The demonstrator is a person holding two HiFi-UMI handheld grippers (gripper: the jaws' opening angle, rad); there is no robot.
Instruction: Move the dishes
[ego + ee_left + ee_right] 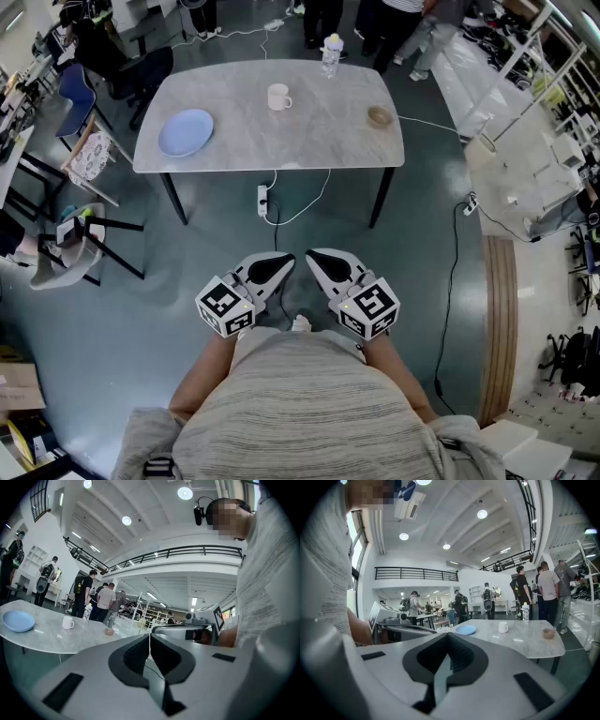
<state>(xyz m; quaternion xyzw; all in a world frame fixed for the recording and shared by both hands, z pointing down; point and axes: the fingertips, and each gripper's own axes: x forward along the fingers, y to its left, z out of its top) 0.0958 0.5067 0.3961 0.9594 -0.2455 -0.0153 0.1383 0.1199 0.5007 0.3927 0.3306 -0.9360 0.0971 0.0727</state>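
Desk (309, 141): rounded-rectangle top of pale grey marble-look stone on dark splayed legs. Lying on it, well apart from one another: a round light-blue plate (186, 132) near the left end, a white handled mug (278, 97) toward the far edge around the middle, a small brown bowl (380, 116) near the right end, and a clear plastic bottle (331, 54) standing upright at the far edge.

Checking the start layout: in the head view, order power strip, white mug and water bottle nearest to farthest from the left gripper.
1. Power strip, on the floor.
2. White mug, middle of the table.
3. Water bottle, far edge.
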